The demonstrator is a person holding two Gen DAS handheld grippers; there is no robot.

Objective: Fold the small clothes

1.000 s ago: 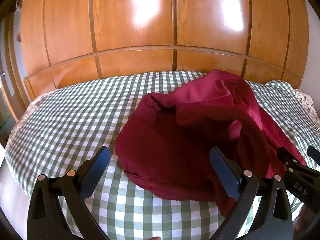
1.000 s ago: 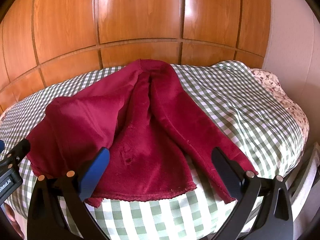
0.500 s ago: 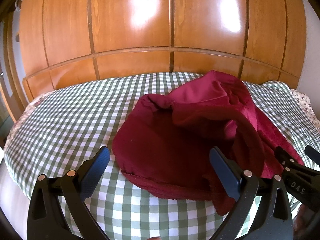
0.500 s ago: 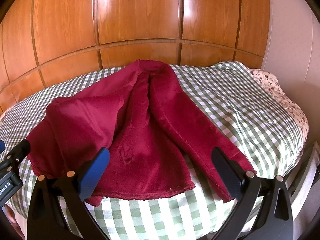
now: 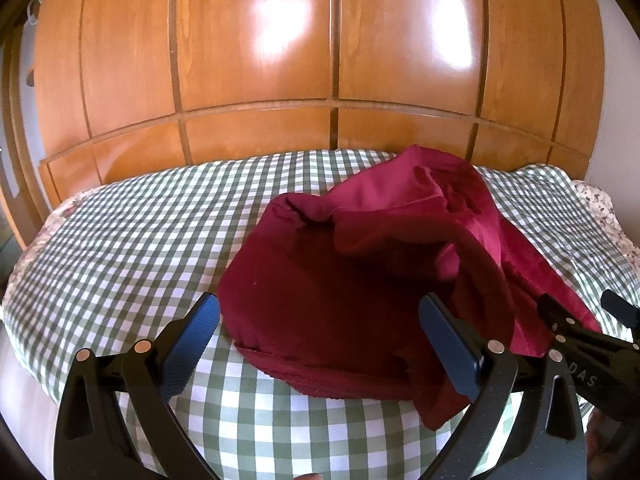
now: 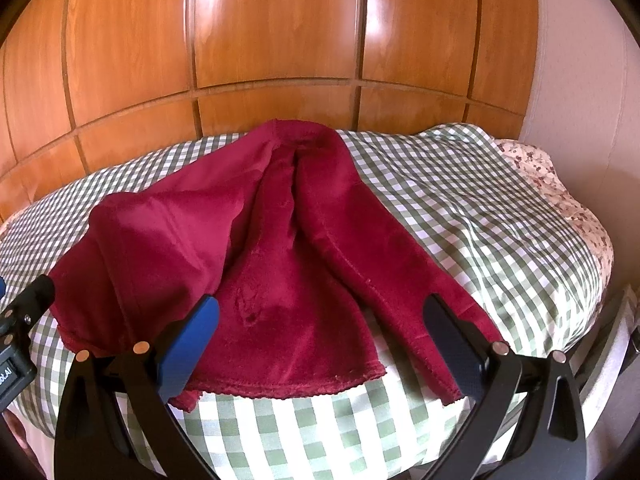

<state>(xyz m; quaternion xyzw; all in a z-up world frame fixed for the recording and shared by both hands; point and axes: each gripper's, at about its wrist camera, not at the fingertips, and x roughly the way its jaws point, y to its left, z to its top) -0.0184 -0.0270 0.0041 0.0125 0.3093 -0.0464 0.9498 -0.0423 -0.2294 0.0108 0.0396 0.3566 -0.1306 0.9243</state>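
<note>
In the left wrist view the dark red garment (image 5: pixel 360 296) has slid slightly toward the lower left of the frame, its hem now closer to the left gripper (image 5: pixel 320 340). In the right wrist view it sits marginally lower, the shift being very small

A bed (image 6: pixel 460 200) covered with a green-and-white checked cloth carries one rumpled dark red fleece garment (image 6: pixel 280 280), spread from its far edge to its near edge.
</note>
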